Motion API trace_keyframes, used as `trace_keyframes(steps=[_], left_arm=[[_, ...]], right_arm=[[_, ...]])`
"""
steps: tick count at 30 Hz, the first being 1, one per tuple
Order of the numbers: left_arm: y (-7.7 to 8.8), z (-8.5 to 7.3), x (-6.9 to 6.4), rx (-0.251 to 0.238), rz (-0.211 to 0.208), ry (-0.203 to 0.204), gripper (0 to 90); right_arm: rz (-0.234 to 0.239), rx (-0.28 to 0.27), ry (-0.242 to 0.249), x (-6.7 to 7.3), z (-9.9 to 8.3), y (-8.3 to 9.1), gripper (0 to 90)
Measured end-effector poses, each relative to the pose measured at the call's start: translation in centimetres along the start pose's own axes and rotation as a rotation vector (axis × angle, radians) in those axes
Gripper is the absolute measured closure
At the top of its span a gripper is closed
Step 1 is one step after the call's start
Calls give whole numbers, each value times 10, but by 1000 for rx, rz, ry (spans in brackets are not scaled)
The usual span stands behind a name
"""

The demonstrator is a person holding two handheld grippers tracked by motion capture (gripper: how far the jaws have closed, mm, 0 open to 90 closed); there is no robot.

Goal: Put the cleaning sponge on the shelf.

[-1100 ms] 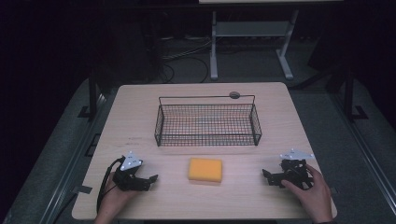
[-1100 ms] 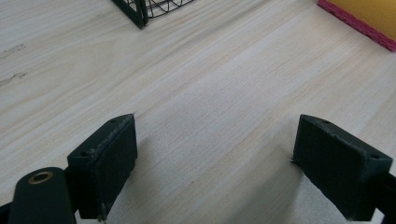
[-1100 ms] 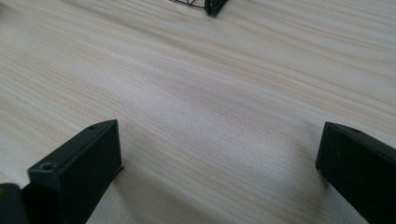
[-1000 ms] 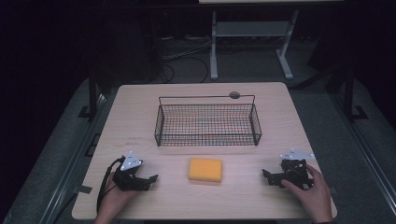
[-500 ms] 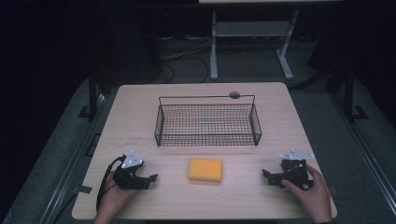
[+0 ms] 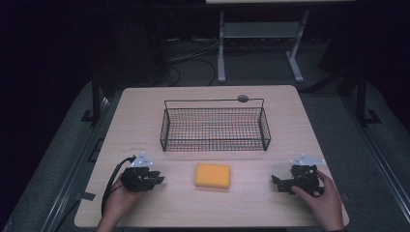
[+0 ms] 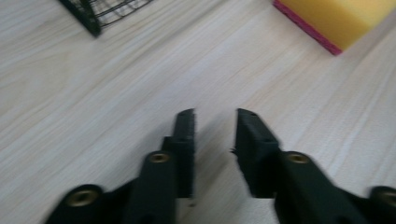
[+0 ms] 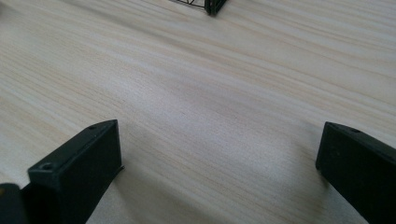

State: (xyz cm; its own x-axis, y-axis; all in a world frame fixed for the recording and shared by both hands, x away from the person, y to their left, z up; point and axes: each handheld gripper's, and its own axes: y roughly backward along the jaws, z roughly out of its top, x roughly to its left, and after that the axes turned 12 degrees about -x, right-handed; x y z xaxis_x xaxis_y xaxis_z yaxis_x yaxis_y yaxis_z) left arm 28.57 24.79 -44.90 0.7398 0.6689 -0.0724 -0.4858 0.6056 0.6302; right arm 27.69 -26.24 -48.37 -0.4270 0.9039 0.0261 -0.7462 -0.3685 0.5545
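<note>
Item: yellow sponge (image 6: 212, 175), one piece, with a pink underside visible in the left gripper view (image 7: 343, 18). It lies flat on the bench (image 6: 145, 111), free of any contact, between the two grippers and just in front of the wire basket (image 6: 215, 124).

Item: wire basket, black mesh, nothing visible inside. It stands upright at mid-bench, apart from the sponge.

Item: left gripper (image 6: 153, 180), held low over the bench to the left of the sponge. Its fingers (image 7: 184, 140) stand a narrow gap apart with nothing between them, pointing toward the sponge.

Item: right gripper (image 6: 279, 183), held low to the right of the sponge. Its fingers (image 8: 79, 163) are spread wide over bare wood, holding nothing.

Change over the last second: none discernible. Sponge, basket and both grippers keep the same places.

Assessment: work on the sponge has not begun. Judged as a ready pose before a reach; the likely goal is the basket.
</note>
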Motion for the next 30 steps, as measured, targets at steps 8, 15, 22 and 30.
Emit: trace_keyframes(steps=[8, 15, 22, 30], left_arm=[[-5, 15, -5, 35, -37, -12, 896], [-9, 24, -7, 43, -67, -23, 897], [-19, 35, -12, 46, -95, -47, 897], [-27, 47, -15, 45, -123, -60, 897]], right_arm=[[0, 0, 1, 0, 0, 0, 0], [0, 0, 1, 0, 0, 0, 0], [0, 0, 2, 0, 0, 0, 0], [0, 0, 0, 0, 0, 0, 0]])
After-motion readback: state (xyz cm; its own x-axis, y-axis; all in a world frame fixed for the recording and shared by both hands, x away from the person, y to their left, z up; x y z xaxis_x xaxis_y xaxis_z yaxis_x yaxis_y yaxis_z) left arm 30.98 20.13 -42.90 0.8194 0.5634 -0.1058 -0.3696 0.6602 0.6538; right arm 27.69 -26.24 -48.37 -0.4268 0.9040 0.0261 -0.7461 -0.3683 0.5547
